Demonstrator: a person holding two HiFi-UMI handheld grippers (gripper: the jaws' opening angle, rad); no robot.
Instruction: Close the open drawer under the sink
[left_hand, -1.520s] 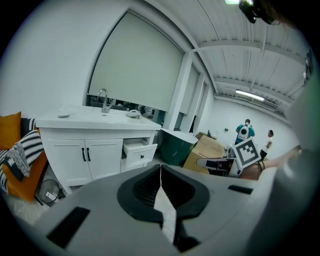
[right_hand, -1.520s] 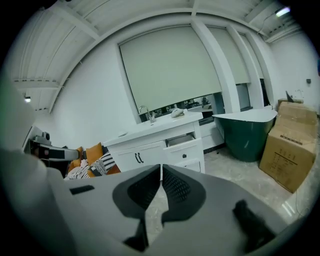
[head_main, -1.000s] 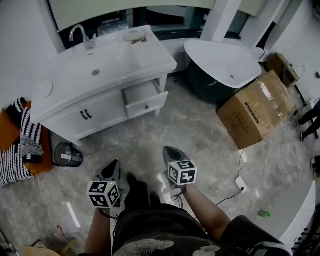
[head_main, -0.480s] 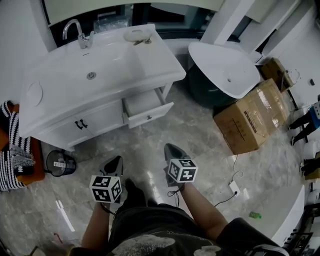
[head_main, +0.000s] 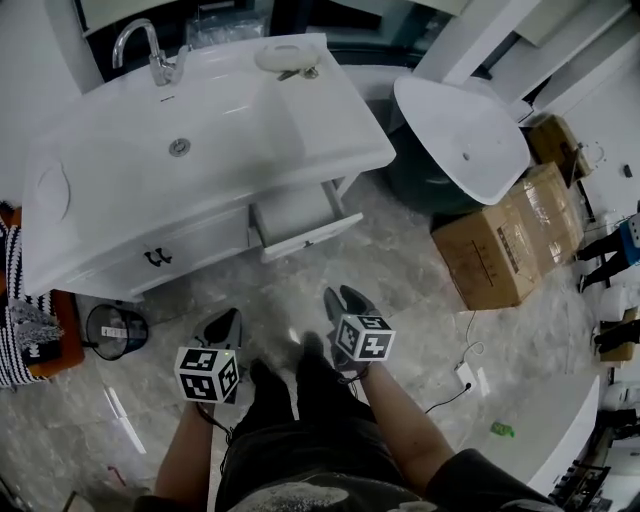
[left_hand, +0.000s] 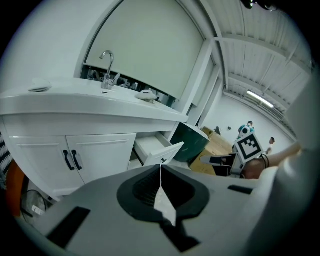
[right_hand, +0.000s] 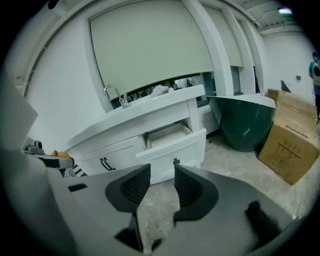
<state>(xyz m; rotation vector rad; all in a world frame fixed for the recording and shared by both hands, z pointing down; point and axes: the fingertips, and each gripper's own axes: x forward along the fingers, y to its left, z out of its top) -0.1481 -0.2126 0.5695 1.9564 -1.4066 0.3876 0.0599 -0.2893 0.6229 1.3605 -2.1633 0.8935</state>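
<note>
The white vanity (head_main: 120, 262) carries a sink with a chrome tap (head_main: 150, 55). Its right-hand drawer (head_main: 310, 238) stands pulled out, empty, with a small dark knob on the front; it also shows as the open drawer (right_hand: 177, 147) and drawer (left_hand: 162, 152) in the gripper views. My right gripper (head_main: 343, 299) hovers over the floor a short way in front of the drawer, its jaws opening with nothing between them. My left gripper (head_main: 222, 326) hangs lower left, jaws pressed together and empty. Neither touches the drawer.
A dark green freestanding tub (head_main: 455, 150) stands right of the vanity, with cardboard boxes (head_main: 505, 235) beyond it. A small bin (head_main: 112, 328) sits left of the vanity by striped cloth (head_main: 25, 330). A cable and socket (head_main: 468, 372) lie on the marble floor at right.
Both grippers and the person have come closer to the vanity, which now looms larger. The right gripper's jaws, shut before, now stand apart.
</note>
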